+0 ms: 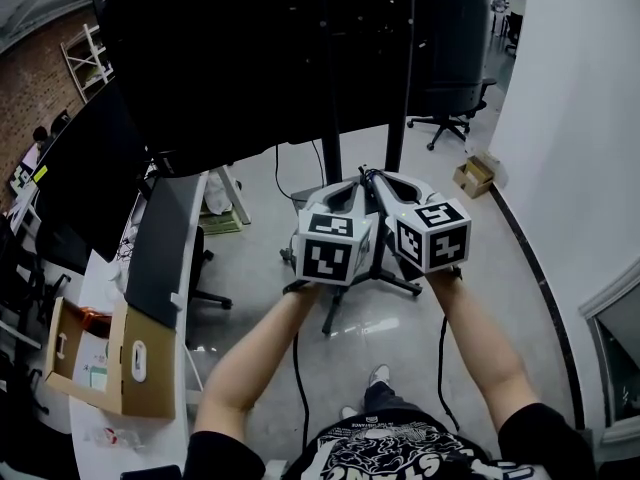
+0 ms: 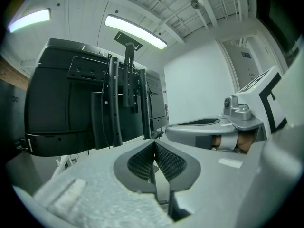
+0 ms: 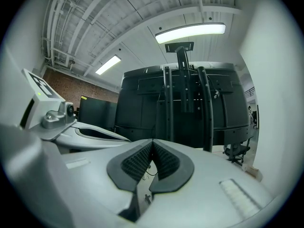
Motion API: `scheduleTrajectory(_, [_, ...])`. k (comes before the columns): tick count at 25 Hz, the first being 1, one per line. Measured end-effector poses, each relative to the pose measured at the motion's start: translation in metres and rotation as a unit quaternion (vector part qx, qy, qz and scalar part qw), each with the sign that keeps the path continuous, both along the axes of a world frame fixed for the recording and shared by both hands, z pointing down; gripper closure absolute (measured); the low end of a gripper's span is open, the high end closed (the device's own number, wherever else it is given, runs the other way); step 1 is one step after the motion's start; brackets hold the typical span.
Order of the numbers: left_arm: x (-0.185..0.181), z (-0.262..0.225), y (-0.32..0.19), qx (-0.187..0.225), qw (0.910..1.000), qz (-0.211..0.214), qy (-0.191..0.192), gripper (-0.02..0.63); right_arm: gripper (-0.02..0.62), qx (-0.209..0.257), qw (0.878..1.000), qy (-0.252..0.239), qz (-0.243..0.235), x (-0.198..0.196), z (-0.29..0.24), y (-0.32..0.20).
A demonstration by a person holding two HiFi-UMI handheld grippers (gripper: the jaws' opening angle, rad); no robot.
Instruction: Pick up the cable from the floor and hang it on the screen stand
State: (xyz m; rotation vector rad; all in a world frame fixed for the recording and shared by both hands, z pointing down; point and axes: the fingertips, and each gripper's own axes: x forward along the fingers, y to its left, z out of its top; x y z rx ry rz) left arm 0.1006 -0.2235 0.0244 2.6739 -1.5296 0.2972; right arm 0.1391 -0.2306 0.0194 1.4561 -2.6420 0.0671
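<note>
Grey ribbed jaws are kept together on nothing in left gripper (image 2: 154, 145) and right gripper (image 3: 152, 145) alike, aimed at the black metal screen stand (image 3: 167, 103) straight ahead, while the floor cable is judged well below both and is seen in neither gripper view.

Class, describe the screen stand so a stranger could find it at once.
Start at the big black screen filling the top of the head view. Two black upright posts run down its back to legs on the floor: that is the screen stand. Unlike the low office chair at its right, it carries a screen.
</note>
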Motion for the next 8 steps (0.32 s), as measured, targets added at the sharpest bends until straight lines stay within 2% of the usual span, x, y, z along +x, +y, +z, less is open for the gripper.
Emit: scheduleTrajectory(8, [0.0014, 0.0, 0.0017, -0.001, 1.0, 0.002, 0.005, 0.604, 0.59, -0.002, 1.0, 0.002, 0.001, -0.0004, 0.0021, 0.002])
